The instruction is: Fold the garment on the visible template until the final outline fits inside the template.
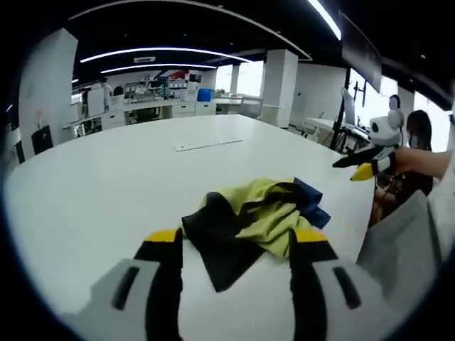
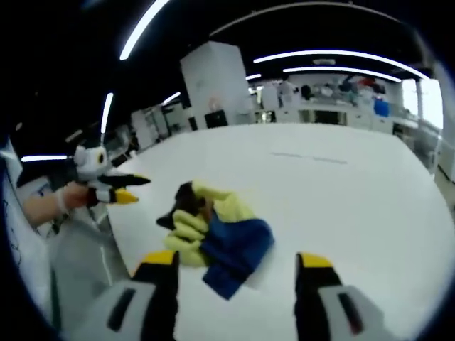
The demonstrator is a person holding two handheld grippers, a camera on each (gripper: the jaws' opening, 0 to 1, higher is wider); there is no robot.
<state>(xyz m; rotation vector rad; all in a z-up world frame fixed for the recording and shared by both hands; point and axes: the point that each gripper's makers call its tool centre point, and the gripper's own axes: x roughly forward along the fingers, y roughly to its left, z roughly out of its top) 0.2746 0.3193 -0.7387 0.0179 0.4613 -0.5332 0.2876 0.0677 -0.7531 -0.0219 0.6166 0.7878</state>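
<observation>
While both grippers hang above the white table (image 1: 106,177), we see the garment (image 1: 256,220) lying crumpled near the table's near edge, untouched. In the left gripper view the left gripper (image 1: 238,249) has its jaws wide apart, yellow-tipped, holding nothing, one jaw to each side of the garment's near end. The garment is a bunched heap of black, yellow-green and blue cloth. Its black flap points toward the camera between the jaws, the yellow part sits in the middle, and the blue part lies at the far right. The long axis runs roughly from near left to far right. Farther off on the table lies a thin flat white strip (image 1: 207,143); we cannot tell what it is. At the right of this view the right gripper (image 1: 359,167) comes in, held by a hand over the table's edge. Its tips look close together, with nothing between them. Desks and shelves (image 1: 156,99) stand far back in the room, with white pillars (image 1: 281,85) to the right of them.

In the right gripper view the left gripper (image 2: 124,190) shows at the left, held in a hand (image 2: 67,199), off the table edge. The garment (image 2: 213,238) lies between that gripper and the right gripper (image 2: 238,263), whose jaws stand wide open and empty. Here the blue part is nearest, yellow behind it, black at the far left. Nothing lies over the garment.
</observation>
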